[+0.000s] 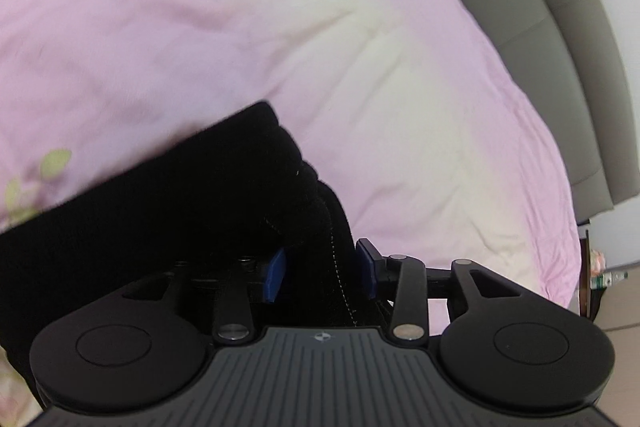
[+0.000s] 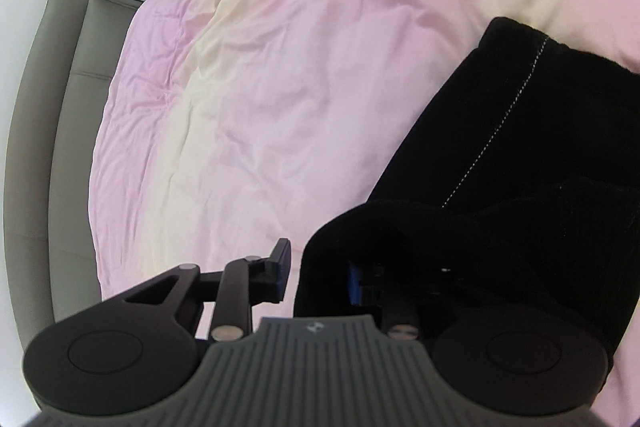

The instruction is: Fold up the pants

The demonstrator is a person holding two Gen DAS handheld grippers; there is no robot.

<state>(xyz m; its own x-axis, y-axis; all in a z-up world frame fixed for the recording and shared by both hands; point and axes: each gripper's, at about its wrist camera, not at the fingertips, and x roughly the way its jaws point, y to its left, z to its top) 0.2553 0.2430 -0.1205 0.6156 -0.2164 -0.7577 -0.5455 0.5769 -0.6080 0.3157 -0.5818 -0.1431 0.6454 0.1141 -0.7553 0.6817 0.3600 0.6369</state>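
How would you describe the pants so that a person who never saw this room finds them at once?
Look at the bed with the pink quilt before a grey headboard. On the quilt lie the pants, folded in layers. They are the only black thing there, with a dotted white seam down the cloth.

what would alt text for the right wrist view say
Black pants with a dotted white seam lie on a pink and cream bedspread, a fold of them between the parted fingers of the right gripper. A grey padded headboard curves along the left.
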